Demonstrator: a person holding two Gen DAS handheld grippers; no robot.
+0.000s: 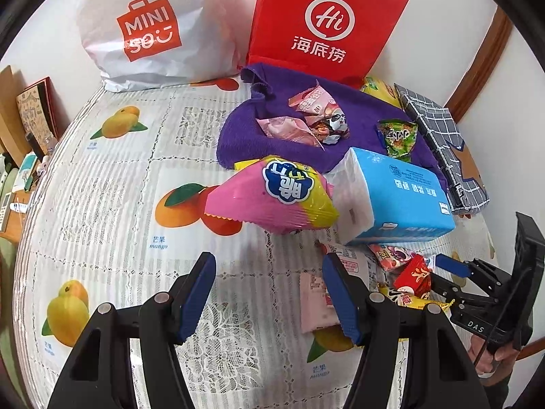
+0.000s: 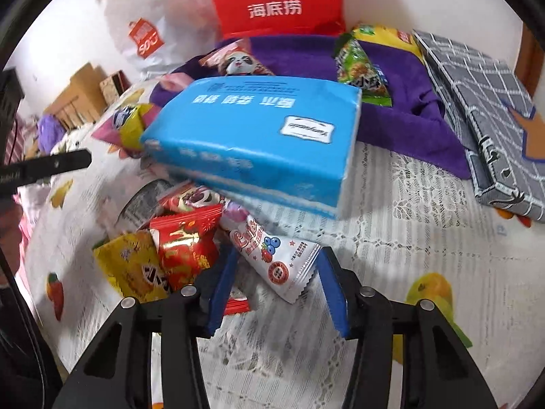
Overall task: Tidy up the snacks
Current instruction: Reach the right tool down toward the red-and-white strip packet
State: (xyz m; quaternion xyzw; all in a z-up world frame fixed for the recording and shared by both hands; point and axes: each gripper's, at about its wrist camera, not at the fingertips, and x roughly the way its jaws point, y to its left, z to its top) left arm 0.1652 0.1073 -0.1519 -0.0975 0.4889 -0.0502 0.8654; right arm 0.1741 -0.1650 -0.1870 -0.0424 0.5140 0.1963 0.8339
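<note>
1. The right gripper (image 2: 277, 289) is hanging low over the fruit-print tablecloth (image 2: 408, 238), jaws partly apart around the tail of a white berry snack packet (image 2: 276, 259), pads not pressing it.
2. The left gripper (image 1: 269, 293) is hovering half open, gripping nothing.
3. Red (image 2: 185, 238) and yellow (image 2: 131, 266) snack packets are lying just left of the white one.
4. Beyond, a blue tissue pack (image 2: 252, 136) is resting against a purple cloth (image 2: 402, 119) carrying more snacks.
</note>
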